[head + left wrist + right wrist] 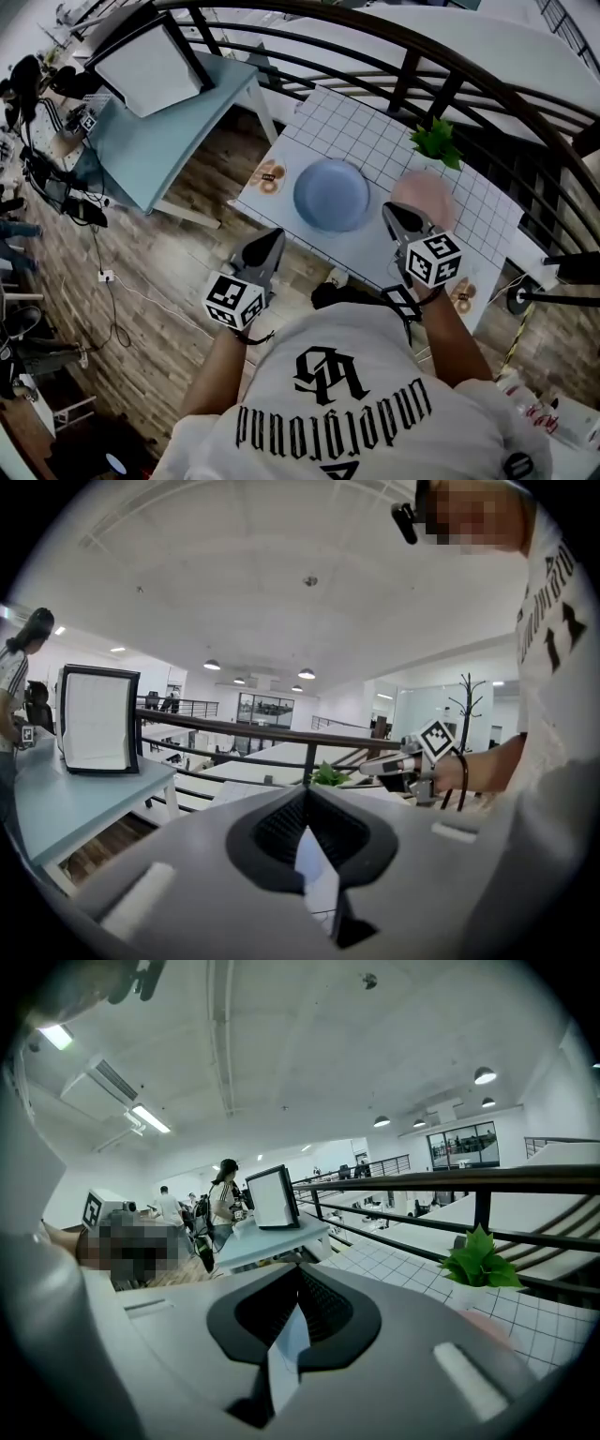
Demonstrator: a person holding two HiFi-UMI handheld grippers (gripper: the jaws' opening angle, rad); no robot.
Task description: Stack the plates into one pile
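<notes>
The white gridded table [356,141] is the biggest thing before me, and the blue plate [331,194] lies near the middle of its near half. I place everything else from that plate. The pale blue desk [159,141] stands well to the plate's left, apart from the table, with wooden floor between them.

The blue plate lies flat with its hollow face up. It is round, so it has no long axis and points no way but upward. The pink plate [427,190] lies just to its right on the same cloth, also flat and face up, with a strip of bare grid between the two rims. They are side by side, not stacked. Part of the pink plate is hidden behind my right claw.

My left claw [277,233] hangs on the near-left side of the blue plate, off the table's edge, with its nose aimed towards the plate. Its jaws are together and nothing is between them. My right claw [387,209] sits just right of the blue plate, its tip over the near-left edge of the pink one. Its jaws are also closed and empty. I cannot tell whether it touches the pink rim.

The small green plant [436,141] stands beyond the blue plate to the right. A small brown-patterned disc [269,176] lies just left of the plate.
</notes>
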